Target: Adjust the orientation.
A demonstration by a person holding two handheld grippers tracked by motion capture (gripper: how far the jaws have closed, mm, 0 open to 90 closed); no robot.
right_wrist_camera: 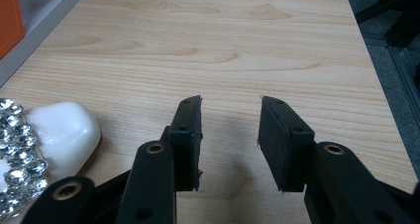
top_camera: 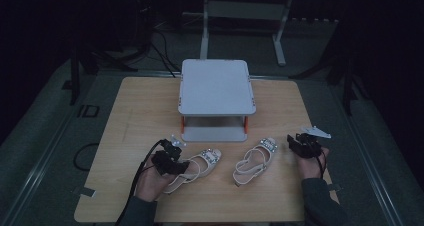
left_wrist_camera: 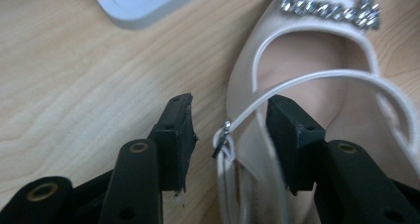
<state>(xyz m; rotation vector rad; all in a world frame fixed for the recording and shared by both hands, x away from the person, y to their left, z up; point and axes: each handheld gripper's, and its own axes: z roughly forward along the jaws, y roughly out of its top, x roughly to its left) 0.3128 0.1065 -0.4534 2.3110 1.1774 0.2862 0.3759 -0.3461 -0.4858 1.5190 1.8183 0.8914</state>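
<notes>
- The person's two sleeved forearms are coming in from the near edge of the wooden surface [top_camera: 130, 116], each hand holding a black gripper with a cable trailing back.
- The left gripper [left_wrist_camera: 230, 122] is sitting low over the heel end of the left sandal [top_camera: 197, 167]; its jaws are standing apart, one on bare wood and the other over the insole, straddling the sandal's side edge with its thin strap and small metal buckle [left_wrist_camera: 222, 137] — not clamped on anything, as far as the close view lets me judge.
- The right gripper [right_wrist_camera: 230, 135] is hovering near the right edge of the surface, jaws released with only bare wood between them; the glossy toe of the right sandal [right_wrist_camera: 59, 127] is lying just beside its left jaw, apart from it.
- The right sandal [top_camera: 256, 162] is lying between the two hands, angled with its toe away from the person, and the left sandal is lying likewise; both are pale, strappy, with a sparkling rhinestone buckle [left_wrist_camera: 329, 6] at the toe.
- Just beyond the sandals, a grey two-level stand [top_camera: 216, 86] with orange posts is standing at the middle of the surface.
- Farther back, the dim floor is carrying cables and a pale metal frame [top_camera: 245, 16].
</notes>
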